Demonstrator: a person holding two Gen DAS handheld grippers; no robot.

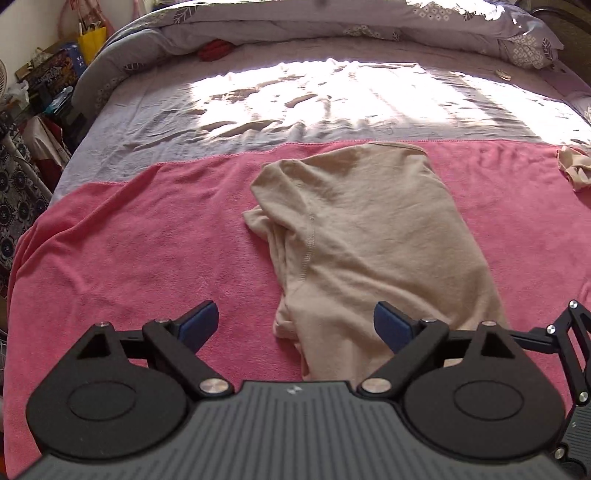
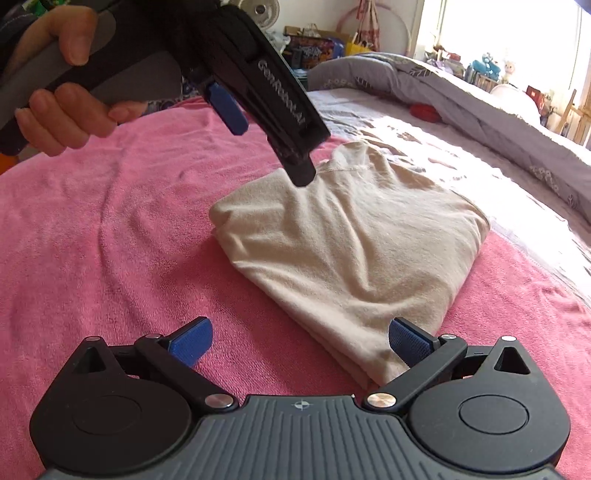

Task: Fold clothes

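A beige garment [image 1: 373, 236] lies folded into a long panel on a pink towel [image 1: 140, 251] on the bed. It also shows in the right wrist view [image 2: 354, 251]. My left gripper [image 1: 295, 325] is open and empty, its blue pads just above the garment's near end. My right gripper [image 2: 301, 341] is open and empty, at the garment's near corner. The left gripper also shows in the right wrist view [image 2: 258, 122], held by a hand above the garment's far left edge.
A second small beige piece [image 1: 574, 166] lies on the towel at the right. A grey sheet [image 1: 295, 110] and a rolled grey duvet [image 1: 332, 22] lie beyond. A red item [image 1: 216, 50] sits near the duvet. Clutter stands left of the bed.
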